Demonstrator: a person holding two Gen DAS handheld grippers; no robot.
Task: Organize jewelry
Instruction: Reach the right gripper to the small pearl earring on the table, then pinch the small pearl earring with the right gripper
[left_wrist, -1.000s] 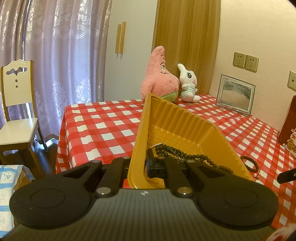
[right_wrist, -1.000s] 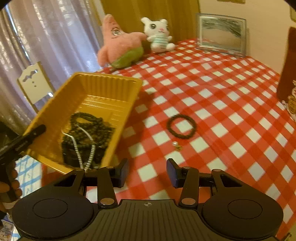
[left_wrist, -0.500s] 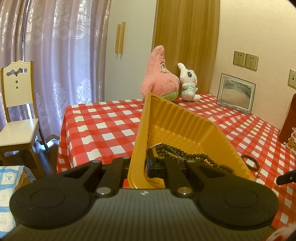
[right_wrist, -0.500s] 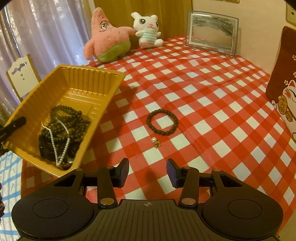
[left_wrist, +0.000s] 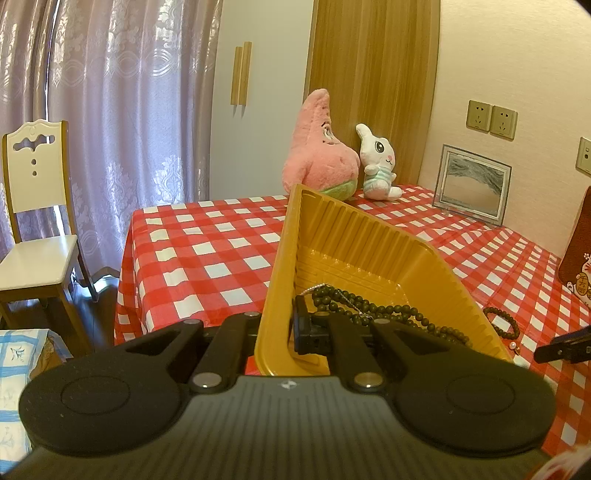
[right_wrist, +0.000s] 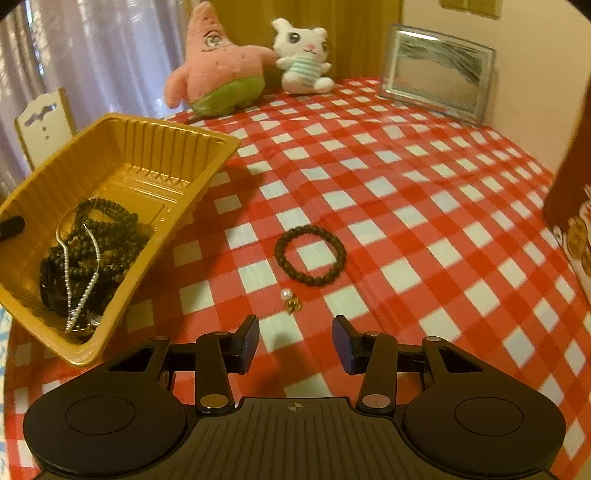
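My left gripper (left_wrist: 282, 328) is shut on the near wall of a yellow plastic tray (left_wrist: 354, 251) and holds it tilted above the table; the tray also shows in the right wrist view (right_wrist: 147, 155). Dark bead necklaces (right_wrist: 96, 243) and a silver chain (right_wrist: 79, 291) lie heaped in its low end. A dark bead bracelet (right_wrist: 310, 254) lies flat on the checked tablecloth, with a small pearl and gold earring (right_wrist: 290, 300) just in front of it. My right gripper (right_wrist: 295, 343) is open and empty, just short of the earring.
A pink star plush (right_wrist: 218, 70), a white bunny plush (right_wrist: 303, 55) and a picture frame (right_wrist: 439, 70) stand at the table's far side. A dark red cat-print bag (right_wrist: 569, 206) is at the right. A white chair (left_wrist: 33, 221) stands off the table's left.
My right gripper has moved forward and lower toward the bracelet and earring, which now look larger and closer. The left gripper keeps holding the tilted tray almost still.
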